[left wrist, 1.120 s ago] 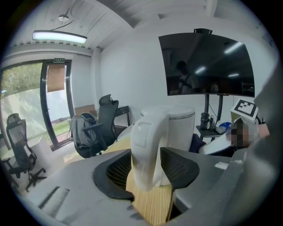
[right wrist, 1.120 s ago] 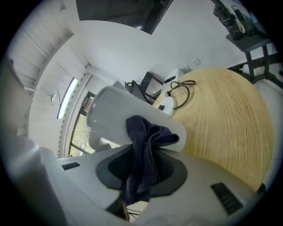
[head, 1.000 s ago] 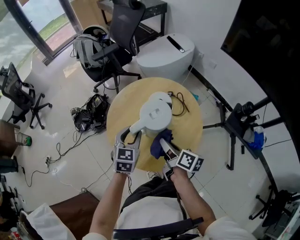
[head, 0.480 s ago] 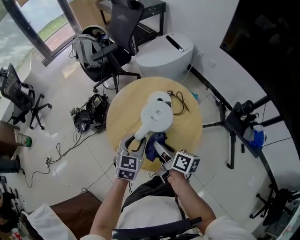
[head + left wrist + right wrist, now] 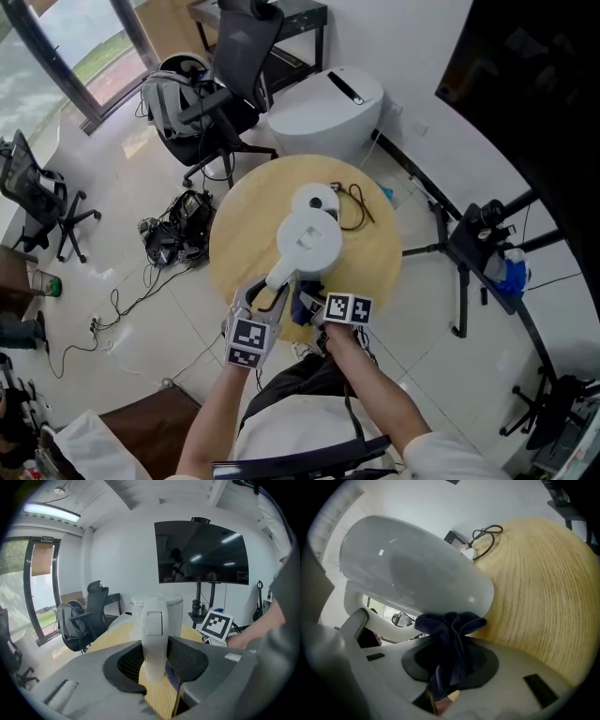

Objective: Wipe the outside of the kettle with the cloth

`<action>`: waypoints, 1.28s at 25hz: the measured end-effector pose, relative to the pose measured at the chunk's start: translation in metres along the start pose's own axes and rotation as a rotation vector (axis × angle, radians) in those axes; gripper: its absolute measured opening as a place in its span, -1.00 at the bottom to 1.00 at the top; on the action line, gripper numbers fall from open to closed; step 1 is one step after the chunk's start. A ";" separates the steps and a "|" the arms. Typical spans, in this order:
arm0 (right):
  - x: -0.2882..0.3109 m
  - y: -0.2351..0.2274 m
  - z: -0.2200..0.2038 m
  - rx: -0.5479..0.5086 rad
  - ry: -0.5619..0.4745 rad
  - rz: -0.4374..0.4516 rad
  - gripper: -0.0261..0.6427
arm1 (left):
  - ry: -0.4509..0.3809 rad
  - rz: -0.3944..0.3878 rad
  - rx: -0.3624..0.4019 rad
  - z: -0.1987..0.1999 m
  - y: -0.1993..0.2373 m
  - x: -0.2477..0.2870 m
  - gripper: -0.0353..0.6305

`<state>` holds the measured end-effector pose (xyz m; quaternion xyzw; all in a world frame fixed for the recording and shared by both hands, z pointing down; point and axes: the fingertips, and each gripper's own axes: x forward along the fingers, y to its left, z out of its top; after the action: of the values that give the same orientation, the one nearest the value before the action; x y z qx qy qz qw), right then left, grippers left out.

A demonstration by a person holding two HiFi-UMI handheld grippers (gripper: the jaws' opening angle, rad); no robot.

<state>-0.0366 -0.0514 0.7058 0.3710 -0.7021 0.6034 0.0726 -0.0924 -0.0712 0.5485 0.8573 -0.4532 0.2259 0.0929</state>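
A white kettle (image 5: 309,239) stands on the round wooden table (image 5: 375,253), its handle (image 5: 281,275) pointing toward me. In the left gripper view the handle (image 5: 153,639) fills the gap between the pads, and my left gripper (image 5: 267,298) is shut on it. My right gripper (image 5: 314,309) is shut on a bunched dark blue cloth (image 5: 305,302). In the right gripper view the cloth (image 5: 450,644) presses against the low near side of the kettle's body (image 5: 412,573). The kettle's far side is hidden.
A round white base (image 5: 317,199) and a black cord (image 5: 356,202) lie behind the kettle. Round the table stand an office chair (image 5: 234,56), a white rounded appliance (image 5: 328,108), a backpack (image 5: 173,94), floor cables (image 5: 173,234) and a black stand (image 5: 469,244).
My right gripper has carried the cloth left and down, from beside the kettle to its near side by the handle. My left gripper has shifted slightly along the handle.
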 end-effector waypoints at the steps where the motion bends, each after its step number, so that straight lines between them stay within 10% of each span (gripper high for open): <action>1: -0.001 0.002 0.000 -0.009 0.009 0.006 -0.62 | 0.001 -0.004 0.004 0.000 -0.001 0.000 -0.43; 12: -0.091 0.124 0.044 -0.382 -0.137 0.149 -0.63 | 0.024 -0.130 0.075 -0.002 -0.001 0.002 -0.45; 23: -0.162 0.157 0.078 -0.502 -0.309 0.139 -0.63 | 0.020 -0.253 0.137 -0.008 0.005 -0.004 -0.45; 32: -0.184 0.134 0.165 -0.598 -0.366 0.011 -0.62 | -0.042 -0.066 0.063 -0.002 0.031 0.000 -0.40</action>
<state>0.0711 -0.1208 0.4553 0.4315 -0.8512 0.2951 0.0474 -0.1184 -0.0878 0.5484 0.8789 -0.4191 0.2188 0.0638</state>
